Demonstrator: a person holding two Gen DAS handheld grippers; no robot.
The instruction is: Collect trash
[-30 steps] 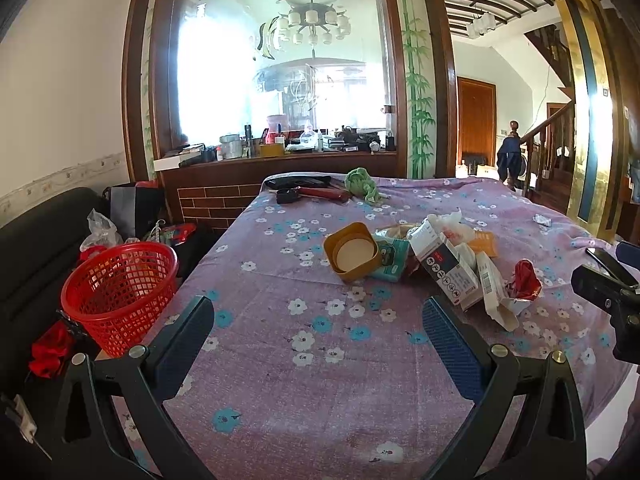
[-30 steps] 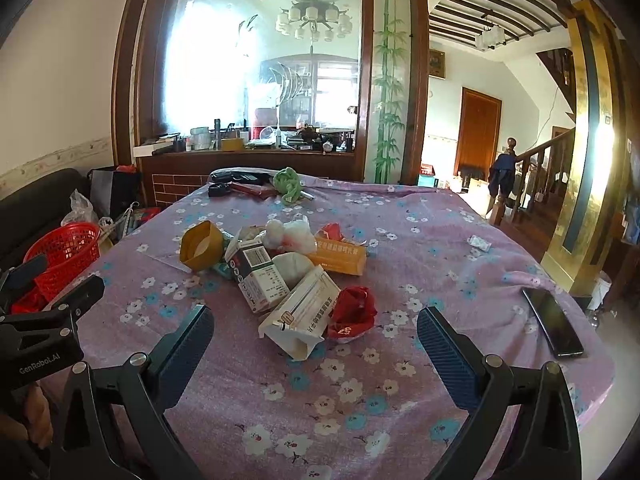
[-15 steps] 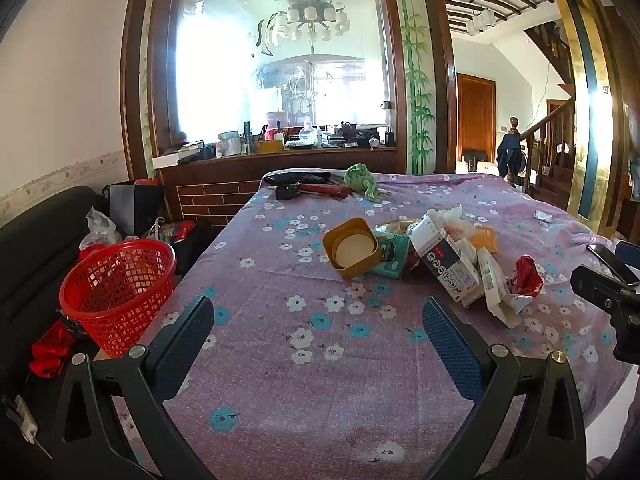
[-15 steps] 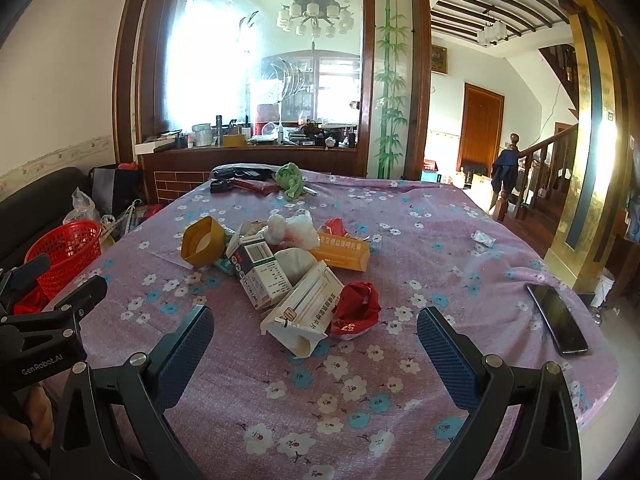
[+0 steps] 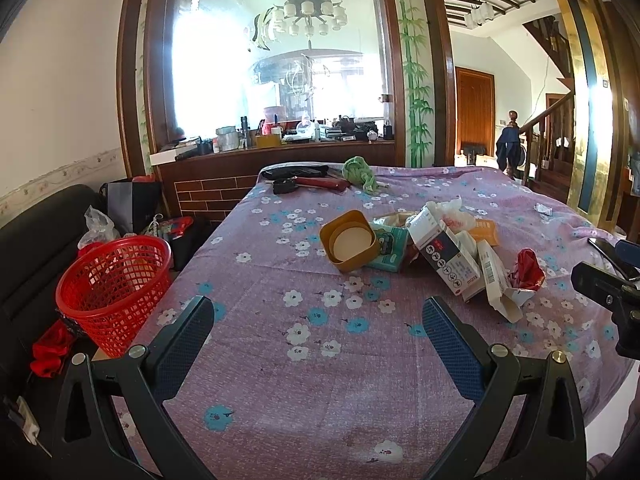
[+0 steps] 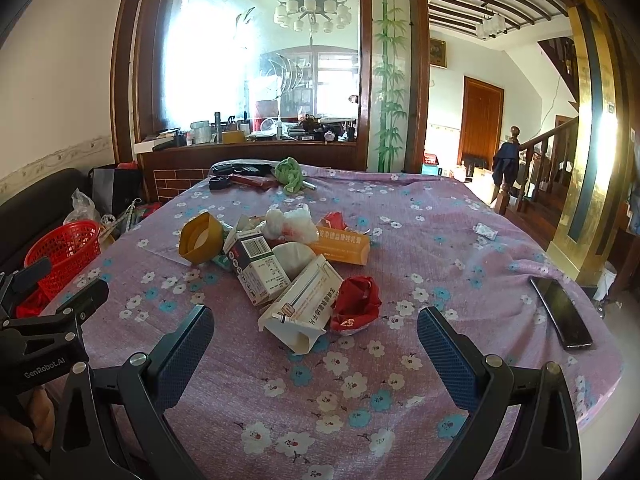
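One phone (image 6: 561, 312) only in right wrist view

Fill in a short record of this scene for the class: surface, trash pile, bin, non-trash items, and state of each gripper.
surface: table under a purple flowered cloth
trash pile: mid-table; yellow tub, orange box, barcode box, white carton, red wrapper, tissue
bin: red basket, off the table's left edge, lower than the tabletop
non-trash items: phone near the right edge; green cloth at the far end
left gripper: jaws open, holding nothing
right gripper: jaws open, holding nothing, short of the carton
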